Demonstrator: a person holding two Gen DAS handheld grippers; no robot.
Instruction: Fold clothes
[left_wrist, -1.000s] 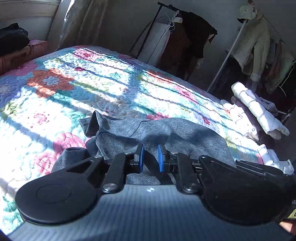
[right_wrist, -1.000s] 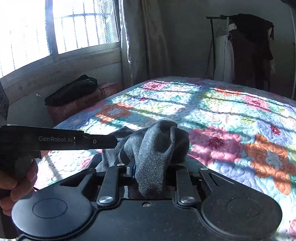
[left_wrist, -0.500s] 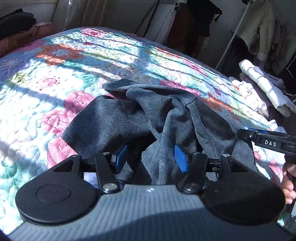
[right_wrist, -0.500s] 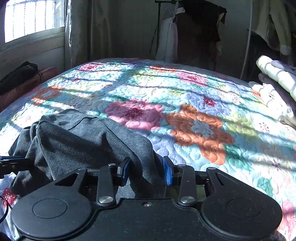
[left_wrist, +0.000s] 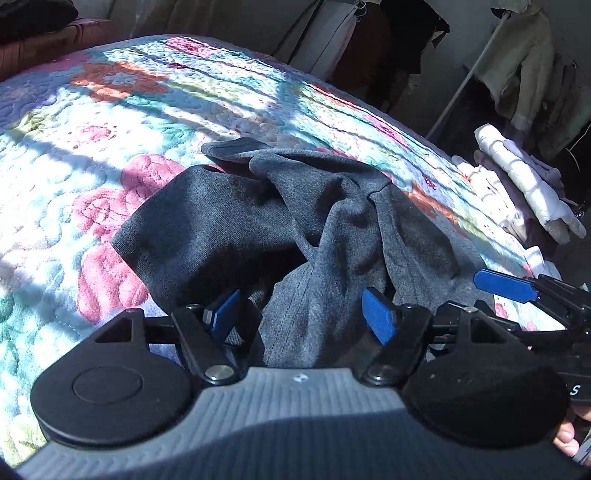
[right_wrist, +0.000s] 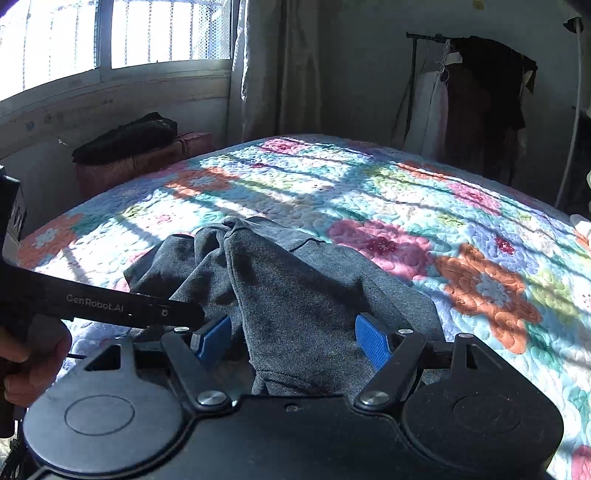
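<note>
Left tool (left_wrist: 303, 314): pads apart, nothing clamped | right tool (right_wrist: 291, 338): pads apart (cloth bunched between them, ungripped) | grey garment (left_wrist: 280, 221): crumpled heap on floral quilt (left_wrist: 110, 110), directly ahead of both tools | folded white clothes (left_wrist: 517, 184): beyond garment at quilt edge

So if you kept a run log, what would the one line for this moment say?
task: fold clothes | left gripper: open | right gripper: open | grey garment: crumpled on floral quilt, unfolded, between both grippers' fingers
</note>
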